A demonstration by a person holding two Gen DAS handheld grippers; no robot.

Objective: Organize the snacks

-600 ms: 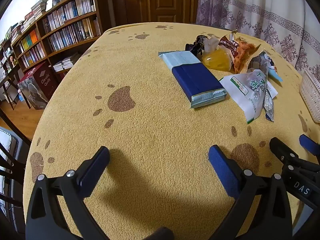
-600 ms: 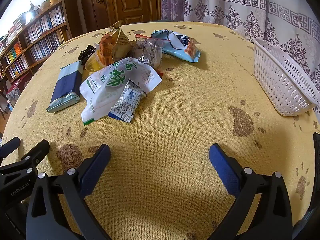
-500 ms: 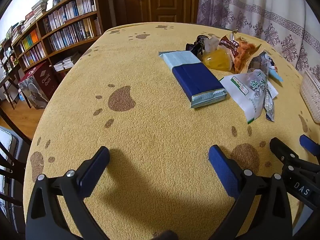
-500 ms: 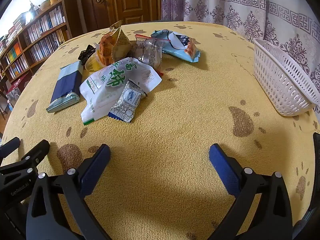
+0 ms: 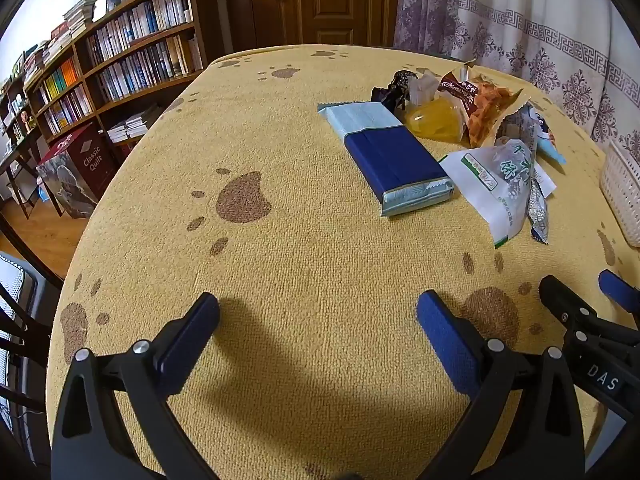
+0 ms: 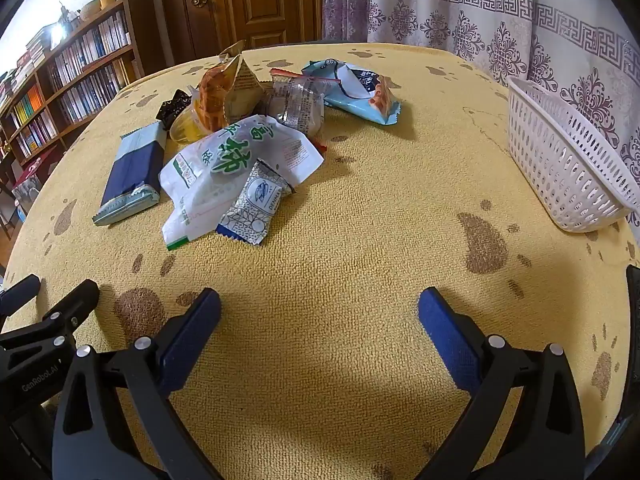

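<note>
Snacks in crinkly wrappers [image 6: 244,148] heaped upper left on the yellow paw-print counter [image 6: 360,260], white perforated plastic basket [image 6: 568,160] at right, my left gripper [image 5: 318,314] and right gripper [image 6: 320,310] both spread wide, empty.

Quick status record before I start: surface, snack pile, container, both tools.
surface: yellow paw-print tablecloth
snacks: loose pile, none in the basket that can be seen
nearest packet: small patterned wrapper, on the white bag with green print
leftmost item: blue and pale green packet, lying flat
container: white slotted basket, right of the pile
left tool: open, holding nothing
right tool: open, holding nothing
</note>
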